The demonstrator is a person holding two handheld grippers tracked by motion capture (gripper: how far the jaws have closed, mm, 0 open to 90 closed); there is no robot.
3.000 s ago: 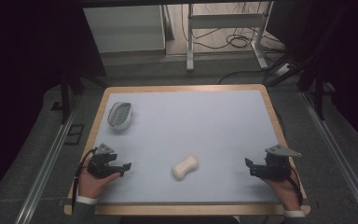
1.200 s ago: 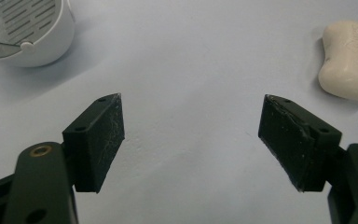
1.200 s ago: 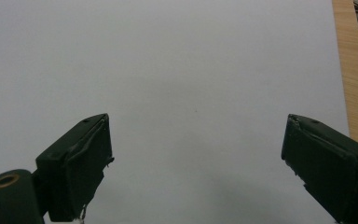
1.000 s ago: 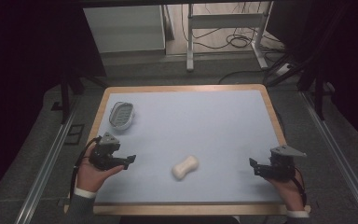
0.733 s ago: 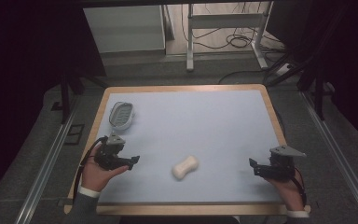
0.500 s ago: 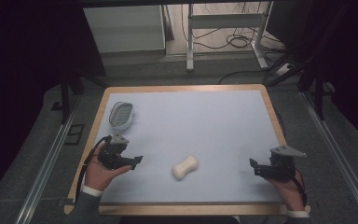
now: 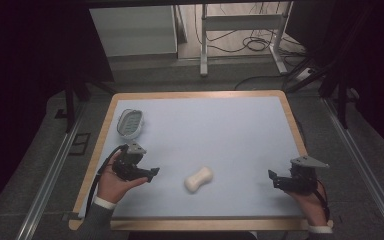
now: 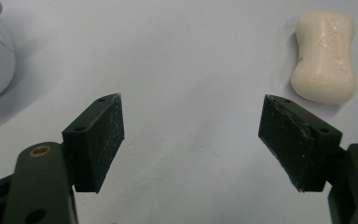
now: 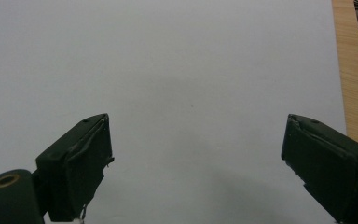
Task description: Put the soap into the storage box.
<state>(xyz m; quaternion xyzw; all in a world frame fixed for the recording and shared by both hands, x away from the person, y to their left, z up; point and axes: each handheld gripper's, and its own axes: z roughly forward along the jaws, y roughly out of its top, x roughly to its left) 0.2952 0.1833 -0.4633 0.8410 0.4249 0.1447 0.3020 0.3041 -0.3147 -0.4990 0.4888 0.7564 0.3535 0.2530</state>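
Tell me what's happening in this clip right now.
A person at a table holds a two-jaw gripper in each hand. The left gripper is open and points toward a white soap bar lying loose on the pale mat, not yet touching it. A soap dish sits farther back on the left. The right gripper is open too, off to the right side, with nothing between its jaws.

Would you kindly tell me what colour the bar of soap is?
Cream white; the soap shows best in the left gripper view.
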